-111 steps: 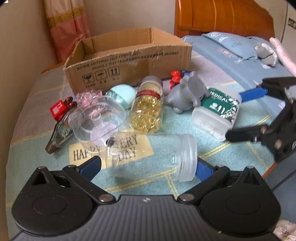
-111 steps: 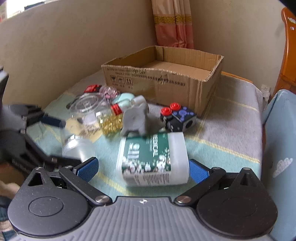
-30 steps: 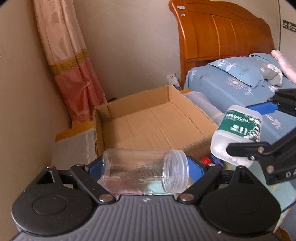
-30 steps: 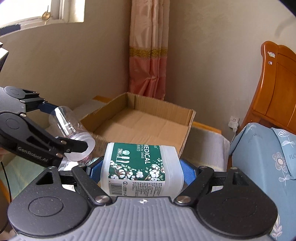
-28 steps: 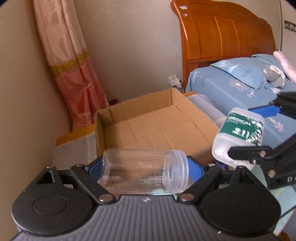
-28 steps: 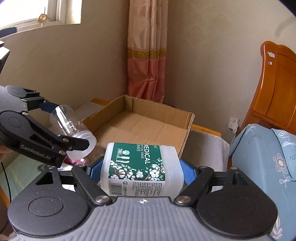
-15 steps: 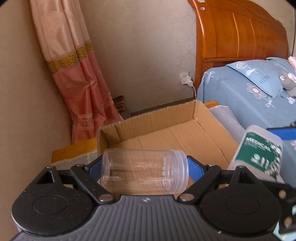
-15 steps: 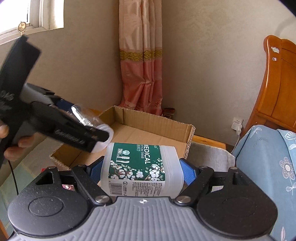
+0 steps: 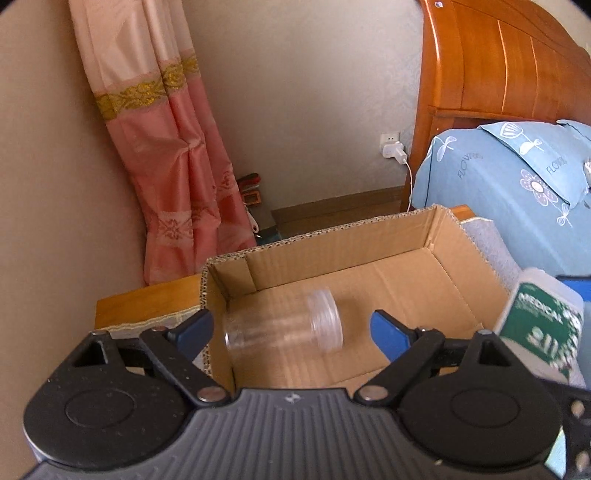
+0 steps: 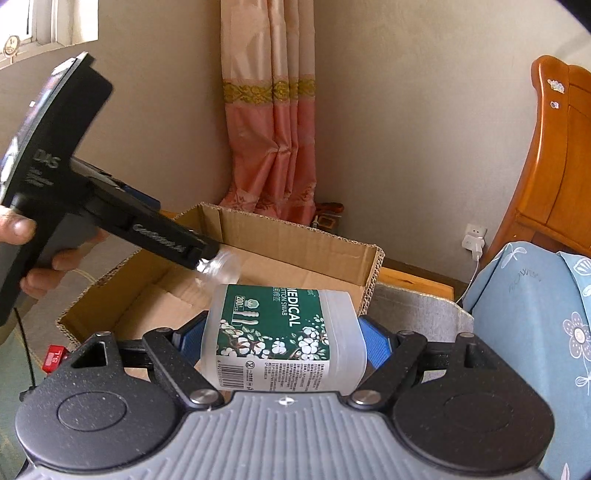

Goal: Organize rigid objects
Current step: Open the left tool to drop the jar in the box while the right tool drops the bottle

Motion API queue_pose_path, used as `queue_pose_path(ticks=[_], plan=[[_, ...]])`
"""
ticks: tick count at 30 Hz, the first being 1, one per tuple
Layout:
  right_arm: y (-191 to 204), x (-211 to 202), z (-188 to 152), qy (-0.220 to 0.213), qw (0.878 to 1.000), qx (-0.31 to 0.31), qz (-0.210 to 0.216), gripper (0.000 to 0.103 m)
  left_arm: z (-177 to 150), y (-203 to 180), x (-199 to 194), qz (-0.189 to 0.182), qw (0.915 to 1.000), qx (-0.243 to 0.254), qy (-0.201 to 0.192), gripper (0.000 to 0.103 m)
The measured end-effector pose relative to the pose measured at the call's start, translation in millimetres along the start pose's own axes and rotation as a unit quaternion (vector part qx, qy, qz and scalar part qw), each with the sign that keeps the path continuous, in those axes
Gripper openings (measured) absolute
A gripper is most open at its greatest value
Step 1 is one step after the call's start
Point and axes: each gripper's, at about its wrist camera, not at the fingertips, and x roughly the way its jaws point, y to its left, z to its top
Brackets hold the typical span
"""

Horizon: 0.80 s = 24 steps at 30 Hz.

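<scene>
We see beige walls (image 9: 314, 92) and a pink curtain (image 9: 173, 155) in the corner. A wooden headboard (image 9: 498, 62) stands behind blue bedding (image 9: 517, 184); a charger (image 9: 393, 149) sits in the socket, and daylight enters a window (image 10: 44, 22).

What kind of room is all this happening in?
Most likely a bedroom: a wooden headboard stands over blue floral bedding, and a pink curtain hangs in the corner.

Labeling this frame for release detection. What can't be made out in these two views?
- Clear jar: motion-blurred in the left wrist view, so falling or resting on the cardboard box floor is unclear. In the right wrist view the left gripper covers most of it.
- Box's near floor: hidden by both gripper bodies.
- Swab bottle: cut off at the left wrist view's right edge.
- Red object: mostly hidden behind the right gripper.
</scene>
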Motion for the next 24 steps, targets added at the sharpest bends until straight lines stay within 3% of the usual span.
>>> queue_pose_path(ticks=[14,15,16,24], plan=[[9,39,16,-0.005,1.0,-0.013,-0.023,0.086,-8,6,-37,-0.005,0.9997,0.008,-0.022,0.095],[9,40,18,-0.012,0.999,-0.014,-0.028,0.091,-9,6,-39,-0.005,0.9997,0.008,-0.023,0.095],[8,40,18,-0.014,0.999,-0.01,-0.035,0.103,-10,6,-42,-0.004,0.9997,0.006,-0.024,0.095],[9,12,11,-0.02,0.999,0.01,-0.03,0.103,-22,5,-68,0.0,0.9996,0.003,-0.028,0.097]])
